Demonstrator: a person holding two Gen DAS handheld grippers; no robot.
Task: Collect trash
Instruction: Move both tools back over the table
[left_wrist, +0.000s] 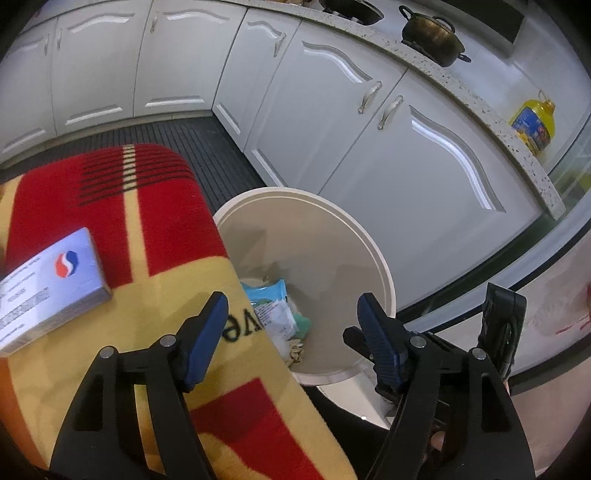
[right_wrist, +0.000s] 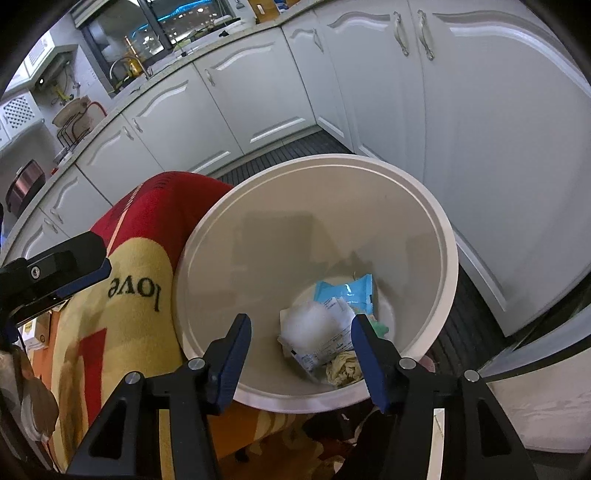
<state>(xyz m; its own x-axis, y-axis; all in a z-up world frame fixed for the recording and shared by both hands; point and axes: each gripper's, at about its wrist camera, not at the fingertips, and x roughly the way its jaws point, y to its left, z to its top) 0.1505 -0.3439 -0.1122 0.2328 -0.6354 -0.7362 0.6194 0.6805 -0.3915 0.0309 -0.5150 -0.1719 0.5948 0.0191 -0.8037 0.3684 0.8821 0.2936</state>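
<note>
While both hover over the bin (right_wrist: 436, 221), left tool (left_wrist: 291, 325) and right tool (right_wrist: 301, 354) stand spread, holding nothing.

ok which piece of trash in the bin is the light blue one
The light blue wrapper, lying at the far side of the pile in the white bin. The white packet and the crumpled beige paper sit nearer the right gripper.

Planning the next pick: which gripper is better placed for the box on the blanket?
Left. The box lies just ahead of the left gripper, jaws open and empty; the right gripper faces the bin.
</note>
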